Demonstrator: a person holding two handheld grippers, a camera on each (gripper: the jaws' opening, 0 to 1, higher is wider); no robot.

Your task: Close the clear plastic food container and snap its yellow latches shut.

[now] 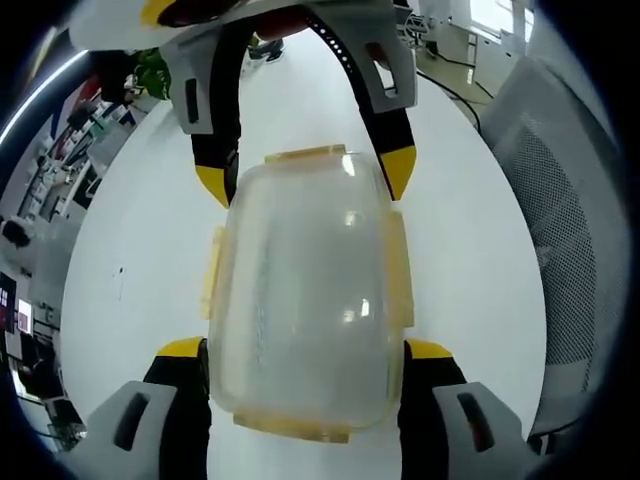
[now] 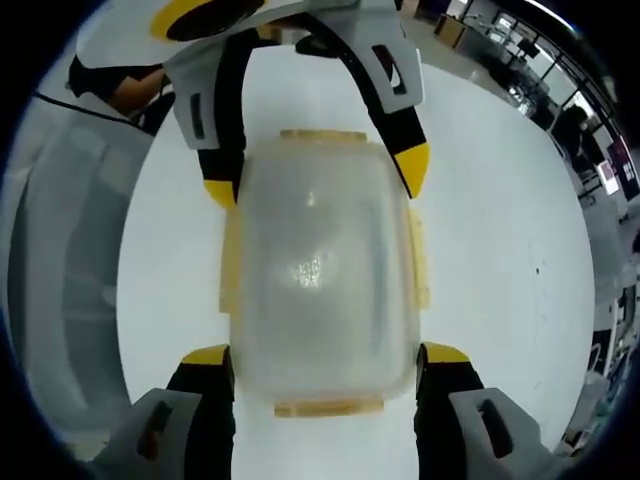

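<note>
The clear plastic food container [image 1: 305, 290] lies on the white table [image 1: 140, 250] with its lid resting on top. Yellow latches [image 1: 212, 270] stick out along its sides and ends; whether they are snapped down I cannot tell. My left gripper [image 1: 305, 350] is open, its yellow-tipped jaws flanking the container's near end. My right gripper [image 1: 305, 178] comes in from the far side, open, its tips beside the far corners. In the right gripper view the same container [image 2: 320, 270] sits between the right gripper [image 2: 326, 354] at the bottom and the left gripper [image 2: 316, 178] at the top.
A grey mesh office chair [image 1: 560, 200] stands at the table's edge, and the chair [image 2: 60, 250] also appears in the right gripper view. Desks, a green plant [image 1: 150, 70] and floor cables lie beyond the table. A person's hand [image 2: 130, 90] holds the left gripper.
</note>
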